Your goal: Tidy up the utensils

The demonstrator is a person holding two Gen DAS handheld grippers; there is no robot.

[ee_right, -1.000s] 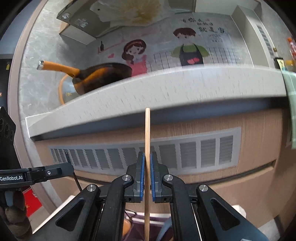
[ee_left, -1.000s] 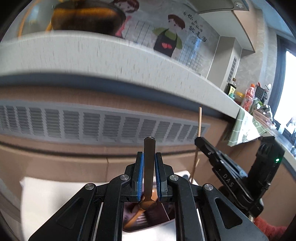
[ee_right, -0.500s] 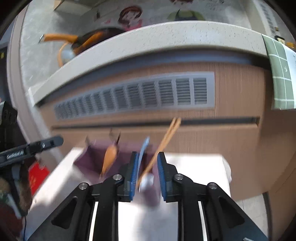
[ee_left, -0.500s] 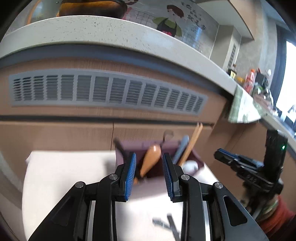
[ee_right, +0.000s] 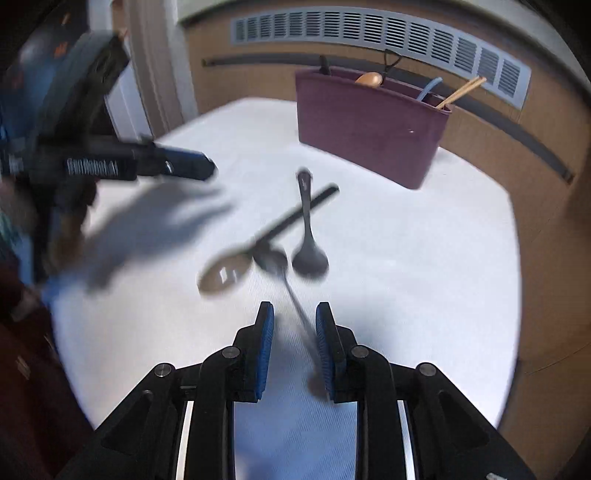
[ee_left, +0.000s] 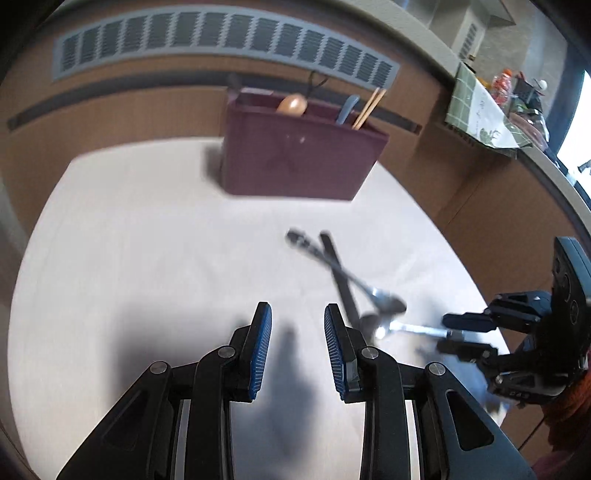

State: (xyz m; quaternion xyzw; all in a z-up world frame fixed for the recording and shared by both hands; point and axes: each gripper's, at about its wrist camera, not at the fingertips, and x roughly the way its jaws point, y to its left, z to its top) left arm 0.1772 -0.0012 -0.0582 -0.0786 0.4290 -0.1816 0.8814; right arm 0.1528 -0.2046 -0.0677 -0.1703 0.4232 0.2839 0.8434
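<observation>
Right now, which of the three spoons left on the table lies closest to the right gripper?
The metal spoon whose thin handle runs back between the opening jaws of the right gripper. The dark ladle and the black-handled spoon lie farther ahead.

Setting: home kitchen. Evidence: speckled stone counter (ee_left: 424, 26) curving over wood-grain cabinet fronts (ee_left: 110, 110) with a long grey vent grille (ee_left: 221, 33); a checked green towel (ee_left: 476, 110) hangs off the counter edge, bottles (ee_left: 502, 83) and clutter behind it near a bright window. A white table (ee_right: 406, 258) stands against the cabinets with a maroon caddy (ee_right: 369, 122) holding a wooden spoon (ee_right: 369, 78) and chopsticks (ee_right: 461, 90), and loose spoons (ee_right: 308, 254) lying in front of it.
</observation>
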